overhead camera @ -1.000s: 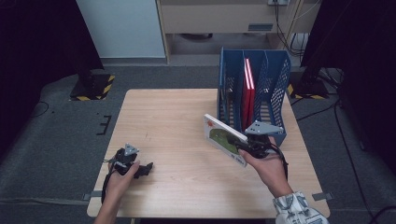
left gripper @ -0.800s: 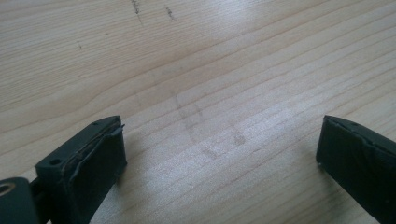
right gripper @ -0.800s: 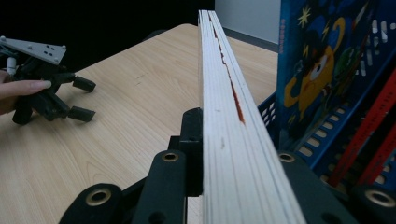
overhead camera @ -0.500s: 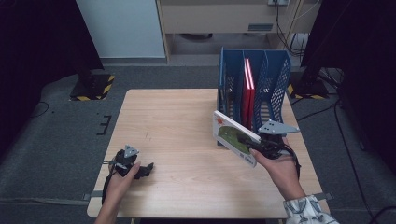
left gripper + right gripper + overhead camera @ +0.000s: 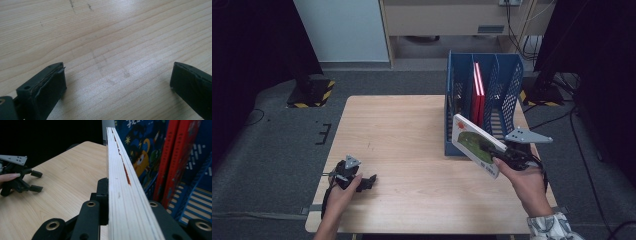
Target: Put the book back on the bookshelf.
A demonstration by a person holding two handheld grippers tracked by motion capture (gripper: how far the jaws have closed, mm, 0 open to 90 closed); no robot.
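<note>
Clamping the book (image 5: 475,145) edge-up, right gripper (image 5: 511,153) faces the blue file rack (image 5: 507,85) just ahead; left gripper (image 5: 362,181) rests spread.

A: Lab or test room, not a home; lone wooden table (image 5: 412,130) on grey carpet (image 5: 277,150); dark curtains (image 5: 257,40) either side.

B: Agreed; yellow-black hazard tape on a stand base (image 5: 314,95); loose cables (image 5: 562,80) by the wall; plain cabinet (image 5: 447,17) behind; bare, staged recording setup.
</note>
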